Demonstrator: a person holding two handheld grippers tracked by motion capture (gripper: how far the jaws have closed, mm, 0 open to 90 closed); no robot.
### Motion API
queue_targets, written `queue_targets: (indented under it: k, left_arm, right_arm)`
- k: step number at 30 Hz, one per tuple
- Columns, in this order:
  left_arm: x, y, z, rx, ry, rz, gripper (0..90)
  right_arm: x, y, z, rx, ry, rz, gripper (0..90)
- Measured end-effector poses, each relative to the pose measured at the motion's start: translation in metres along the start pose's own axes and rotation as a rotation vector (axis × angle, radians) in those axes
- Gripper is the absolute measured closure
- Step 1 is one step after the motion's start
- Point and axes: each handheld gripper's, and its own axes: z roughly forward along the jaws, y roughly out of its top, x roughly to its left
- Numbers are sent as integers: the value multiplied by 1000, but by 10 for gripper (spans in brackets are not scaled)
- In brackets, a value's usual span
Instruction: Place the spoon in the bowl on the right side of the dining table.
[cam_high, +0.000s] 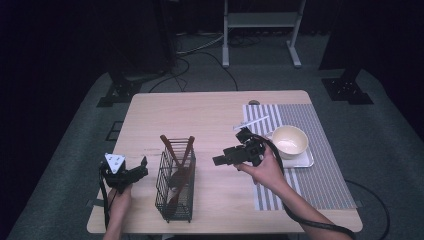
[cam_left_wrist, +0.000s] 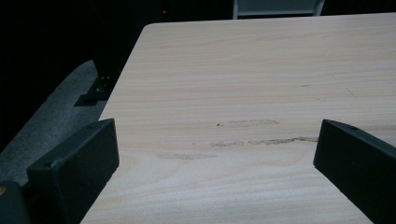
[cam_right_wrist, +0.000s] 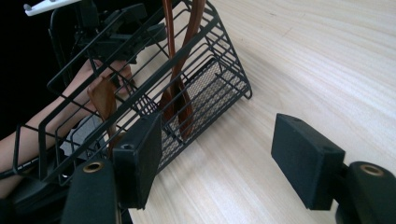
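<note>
— Pale wooden table (cam_high: 210, 112) under a dark room, grey carpet all round. Striped placemat (cam_high: 310, 150) on the right half, with a cream bowl (cam_high: 289, 141) on a small tray (cam_high: 305, 161).

— And near the front edge?

— Black wire basket (cam_high: 175, 182), left of centre, standing upright, with brown wooden utensils (cam_high: 176, 160) leaning crosswise inside.

— Left gripper (cam_high: 140, 169)?

— Held low at the near left, just beside the basket but apart from it. Jaws spread wide in its own view, nothing between them but bare tabletop with faint scuff marks (cam_left_wrist: 252, 135).

— Right gripper (cam_high: 220, 161)?

— Held above the table right of the basket, between basket and bowl, pointing left toward the basket. Also wide open and gripping nothing. Seen from its own view: basket (cam_right_wrist: 205, 88) tilted across the frame, just beyond the left jaw, utensils (cam_right_wrist: 180, 88) inside it, bare wood under the gap.

— Touching the basket?

— Cannot tell from that close view; in the high view, clearly apart.
</note>
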Motion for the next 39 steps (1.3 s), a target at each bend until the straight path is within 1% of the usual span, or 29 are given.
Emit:
queue_targets:
  k: [5, 10, 14, 24, 29, 35, 39]
  left_arm:
    - [0, 0, 0, -2, -1, -6, 0]
    - [0, 0, 0, -2, 0, 0, 0]
    - [0, 0, 0, -2, 1, 1, 0]
    - [0, 0, 0, -1, -1, -2, 0]
    - [0, 0, 0, -1, -1, -1, 0]
    - [0, 0, -1, -1, 0, 1, 0]
    - [0, 0, 0, -1, 0, 0, 0]
  right_arm:
    - [0, 9, 2, -2, 1, 0, 325]
    - [1, 17, 6, 5, 4, -4, 327]
    - [2, 23, 9, -1, 13, -7, 328]
    - [7, 37, 23, 2, 27, -20, 330]
    - [9, 41, 28, 11, 31, -29, 331]
    - [11, 47, 32, 4, 37, -33, 332]
    - [11, 51, 34, 5, 33, -38, 334]
